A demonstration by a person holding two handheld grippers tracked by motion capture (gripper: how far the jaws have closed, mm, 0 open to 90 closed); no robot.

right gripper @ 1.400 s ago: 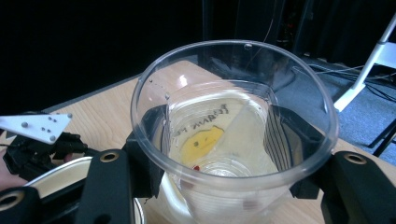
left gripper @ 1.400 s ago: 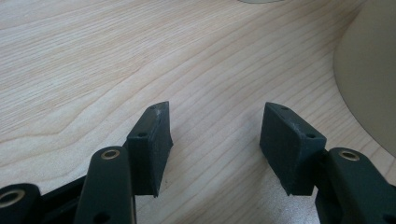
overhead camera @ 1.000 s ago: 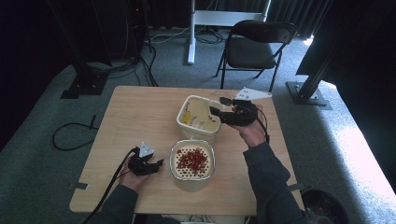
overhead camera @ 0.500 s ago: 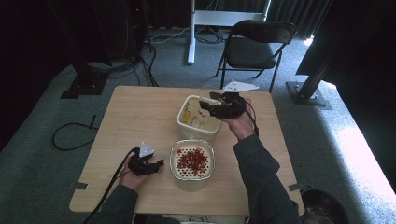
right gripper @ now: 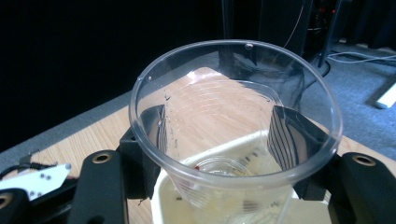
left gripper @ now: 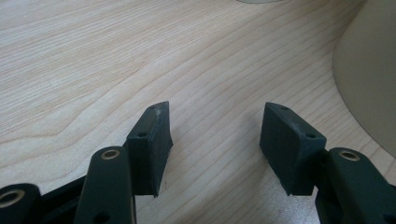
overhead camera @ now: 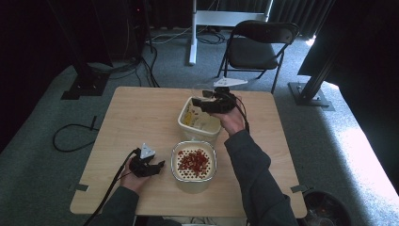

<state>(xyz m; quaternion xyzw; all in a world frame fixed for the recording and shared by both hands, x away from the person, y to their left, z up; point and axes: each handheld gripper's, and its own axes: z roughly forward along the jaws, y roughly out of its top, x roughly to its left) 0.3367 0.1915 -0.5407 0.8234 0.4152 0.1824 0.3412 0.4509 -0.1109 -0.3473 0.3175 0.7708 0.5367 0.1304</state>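
Two grippers in play. Left gripper [overhead camera: 157,165] rested on table [overhead camera: 131,117] just left of strainer tub of red bits [overhead camera: 194,164]; jaws parted moderately, nothing held, bare wood between pads. Right gripper [overhead camera: 203,101] held over cream tub [overhead camera: 200,123]; clear plastic cup [right gripper: 233,126] clasped between pads, jaws just been opening. Cup best kept upright, lowered squarely into tub before release.

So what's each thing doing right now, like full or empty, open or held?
Clear plastic cup: almost empty, held between the right claw's pads.
Right claw: jaws have just been opening, cup between them.
Left claw: open, nothing in it, low over the table.
Near tub: open, holds red bits.
Far tub: open, under the cup.
Folding chair: unfolded, nobody on it.
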